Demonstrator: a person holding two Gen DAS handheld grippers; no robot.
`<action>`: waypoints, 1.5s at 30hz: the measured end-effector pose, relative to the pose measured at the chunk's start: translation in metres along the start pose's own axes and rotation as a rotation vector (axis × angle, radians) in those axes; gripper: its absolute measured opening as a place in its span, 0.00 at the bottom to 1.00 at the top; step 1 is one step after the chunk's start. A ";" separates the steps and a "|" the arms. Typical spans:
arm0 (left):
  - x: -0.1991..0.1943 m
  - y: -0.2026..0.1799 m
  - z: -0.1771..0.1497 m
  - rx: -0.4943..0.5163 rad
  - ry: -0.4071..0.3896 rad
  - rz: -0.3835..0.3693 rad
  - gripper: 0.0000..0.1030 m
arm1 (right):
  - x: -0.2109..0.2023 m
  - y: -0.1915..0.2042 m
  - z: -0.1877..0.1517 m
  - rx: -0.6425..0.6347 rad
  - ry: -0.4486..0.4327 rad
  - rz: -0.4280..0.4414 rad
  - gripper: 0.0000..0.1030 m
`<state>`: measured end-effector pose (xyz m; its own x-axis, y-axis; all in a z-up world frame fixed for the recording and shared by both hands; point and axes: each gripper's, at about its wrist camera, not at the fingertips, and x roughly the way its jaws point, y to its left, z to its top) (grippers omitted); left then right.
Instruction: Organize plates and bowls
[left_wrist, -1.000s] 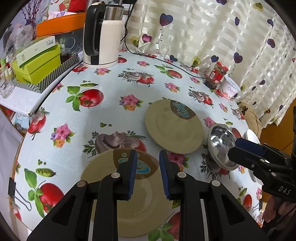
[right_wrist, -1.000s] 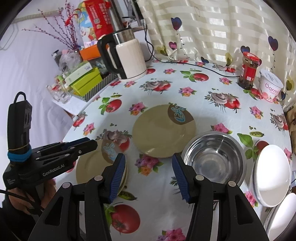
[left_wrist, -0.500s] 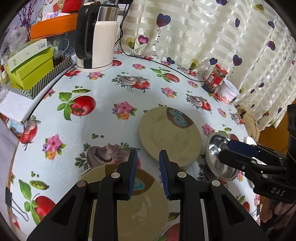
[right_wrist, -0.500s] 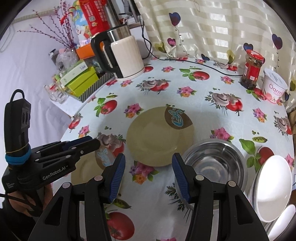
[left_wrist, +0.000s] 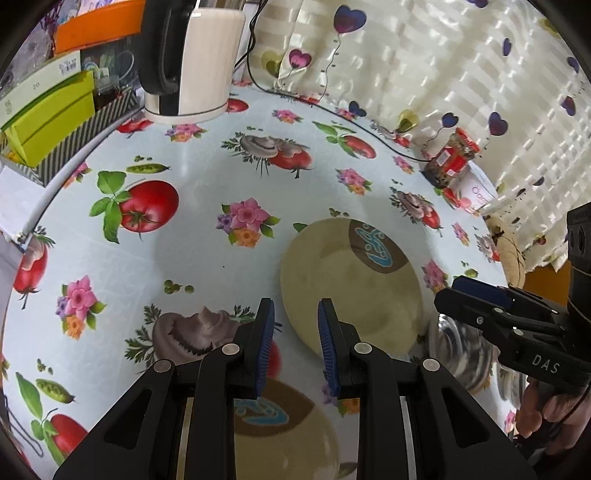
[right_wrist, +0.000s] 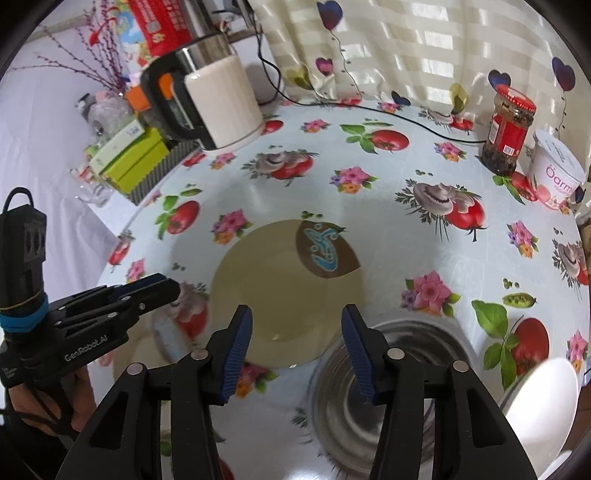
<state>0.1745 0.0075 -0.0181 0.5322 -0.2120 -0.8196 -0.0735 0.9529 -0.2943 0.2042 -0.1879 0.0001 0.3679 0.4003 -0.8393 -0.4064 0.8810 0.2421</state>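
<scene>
Two tan plates with a brown-and-blue motif lie on the patterned tablecloth. The far plate (left_wrist: 351, 280) (right_wrist: 288, 291) is in the middle of the table. The near plate (left_wrist: 280, 432) lies under my left gripper (left_wrist: 295, 332), which is open and empty above its far rim. A steel bowl (right_wrist: 391, 398) (left_wrist: 461, 358) sits right of the plates, under my right gripper (right_wrist: 295, 332), which is open and empty over the far plate's near edge. A white bowl (right_wrist: 539, 402) stands at the far right.
A white kettle (right_wrist: 218, 99) and its cable stand at the back left. Green boxes (left_wrist: 48, 114) sit at the left edge. A red-lidded jar (right_wrist: 508, 129) and a white yoghurt tub (right_wrist: 557, 170) stand at the back right by the curtain.
Both grippers have moved forward over the table toward the far plate. The near plate and the steel bowl have slid lower in the views. Both jaws keep the same opening.
</scene>
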 end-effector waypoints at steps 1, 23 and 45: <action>0.004 0.000 0.002 -0.003 0.005 0.003 0.25 | 0.004 -0.003 0.003 0.004 0.009 0.000 0.46; 0.044 0.008 0.010 -0.061 0.091 0.043 0.25 | 0.060 -0.039 0.025 0.046 0.125 -0.023 0.35; 0.042 0.002 0.010 -0.041 0.092 0.027 0.24 | 0.069 -0.039 0.031 0.061 0.134 -0.007 0.20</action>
<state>0.2057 0.0023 -0.0483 0.4499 -0.2074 -0.8686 -0.1219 0.9493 -0.2898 0.2714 -0.1868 -0.0522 0.2540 0.3606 -0.8975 -0.3512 0.8990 0.2618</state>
